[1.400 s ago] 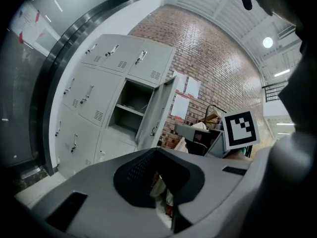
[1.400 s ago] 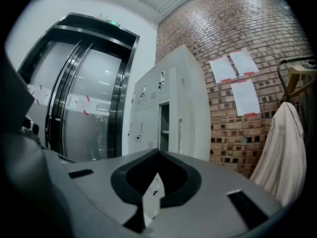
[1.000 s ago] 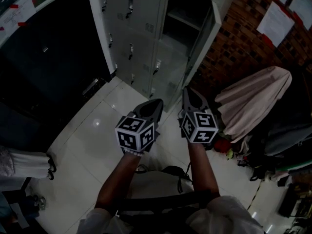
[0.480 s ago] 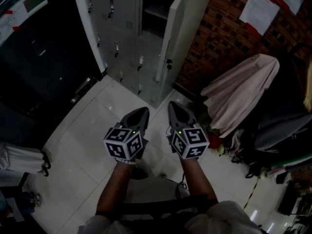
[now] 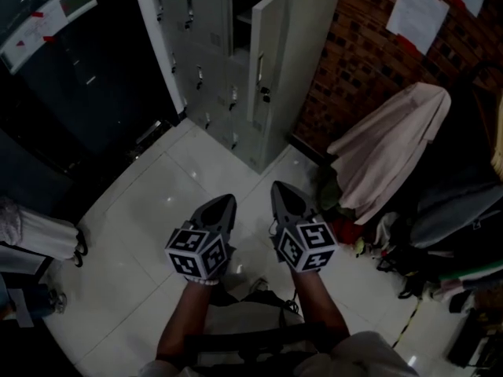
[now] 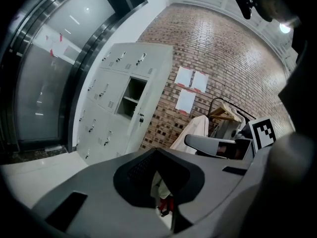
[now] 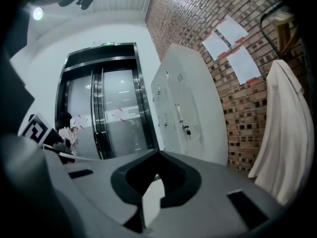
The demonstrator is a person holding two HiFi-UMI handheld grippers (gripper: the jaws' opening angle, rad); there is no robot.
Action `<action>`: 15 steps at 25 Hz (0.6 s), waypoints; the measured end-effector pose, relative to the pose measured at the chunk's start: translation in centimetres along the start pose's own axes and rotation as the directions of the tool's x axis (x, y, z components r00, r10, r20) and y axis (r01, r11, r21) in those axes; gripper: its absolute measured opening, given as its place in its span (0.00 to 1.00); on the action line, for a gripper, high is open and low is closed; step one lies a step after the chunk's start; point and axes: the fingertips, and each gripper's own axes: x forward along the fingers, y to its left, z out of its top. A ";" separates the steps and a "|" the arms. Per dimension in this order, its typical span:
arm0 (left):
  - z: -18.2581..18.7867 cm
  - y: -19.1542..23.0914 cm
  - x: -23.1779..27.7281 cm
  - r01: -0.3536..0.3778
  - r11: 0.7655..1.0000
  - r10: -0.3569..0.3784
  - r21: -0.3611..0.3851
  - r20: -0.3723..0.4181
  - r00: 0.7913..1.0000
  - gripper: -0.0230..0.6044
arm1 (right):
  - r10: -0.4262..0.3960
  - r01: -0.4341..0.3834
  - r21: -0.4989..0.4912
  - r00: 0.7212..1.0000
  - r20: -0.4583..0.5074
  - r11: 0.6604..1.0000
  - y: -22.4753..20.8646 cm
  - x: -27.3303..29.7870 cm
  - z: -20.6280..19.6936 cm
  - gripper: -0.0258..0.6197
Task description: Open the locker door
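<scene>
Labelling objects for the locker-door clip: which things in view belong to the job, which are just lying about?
Job: locker, its open door, left gripper, right gripper.
Lying about: beige garment, papers on brick wall, red item on floor.

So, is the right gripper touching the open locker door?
Apart. The head view shows the right gripper well short of the locker door, with a stretch of bare floor between them.
</scene>
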 end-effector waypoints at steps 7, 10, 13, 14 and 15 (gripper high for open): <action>0.7 0.0 -1.7 0.031 0.999 -0.031 0.024 0.010 0.999 0.02 | -0.019 0.019 0.008 0.999 0.032 1.000 2.0 -0.8 0.6 0.05; 1.9 0.2 -2.2 0.053 0.998 -0.054 0.044 0.021 0.998 0.02 | -0.032 0.032 -0.001 0.999 0.044 0.999 3.0 -0.6 1.3 0.05; 2.9 0.7 -2.5 0.070 0.996 -0.071 0.052 0.031 0.997 0.02 | -0.038 0.039 -0.008 0.998 0.057 0.999 3.9 -0.1 1.9 0.05; 3.1 0.9 -2.6 0.073 0.996 -0.075 0.052 0.033 0.997 0.02 | -0.039 0.040 -0.011 0.998 0.058 0.999 4.3 0.1 2.0 0.05; 3.3 1.0 -2.8 0.076 0.996 -0.078 0.052 0.035 0.996 0.02 | -0.039 0.040 -0.013 0.998 0.059 0.999 4.6 0.2 2.1 0.04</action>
